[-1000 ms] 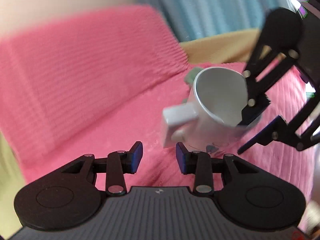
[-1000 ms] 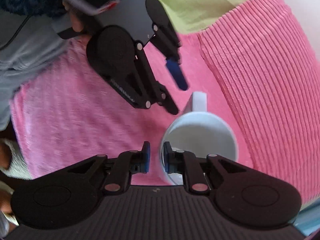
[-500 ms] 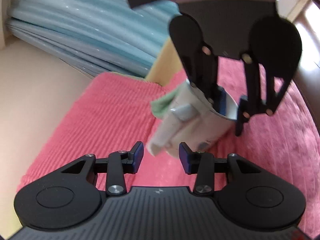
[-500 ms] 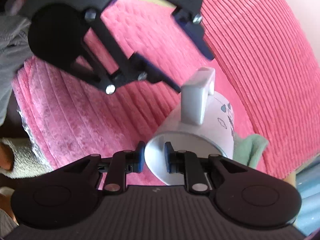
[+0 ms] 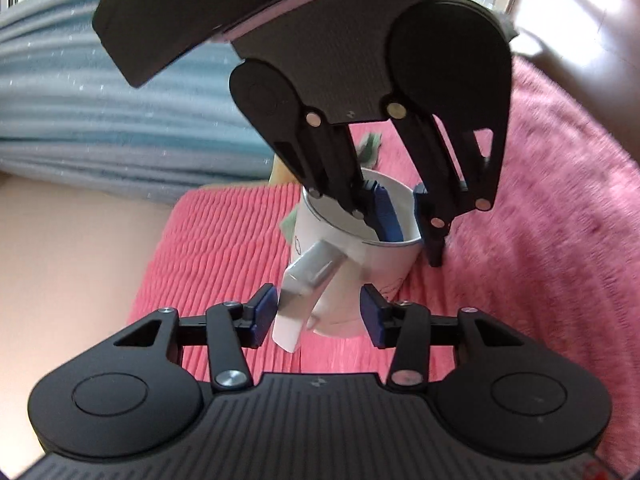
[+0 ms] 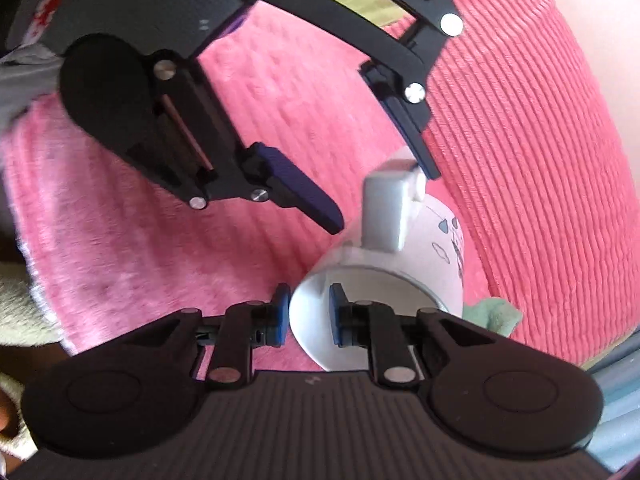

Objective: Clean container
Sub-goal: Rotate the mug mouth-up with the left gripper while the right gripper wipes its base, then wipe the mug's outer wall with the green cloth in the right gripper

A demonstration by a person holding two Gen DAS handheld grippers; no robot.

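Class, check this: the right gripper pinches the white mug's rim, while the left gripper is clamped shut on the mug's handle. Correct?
Not quite. The left gripper is open; its pads sit either side of the handle without closing, as the left wrist view shows. The right gripper does pinch the white mug's rim.

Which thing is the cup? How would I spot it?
Find the big pink blanket. Over it, the right gripper pinches the rim of a white mug with a chunky square handle and small drawings, the only white thing there.
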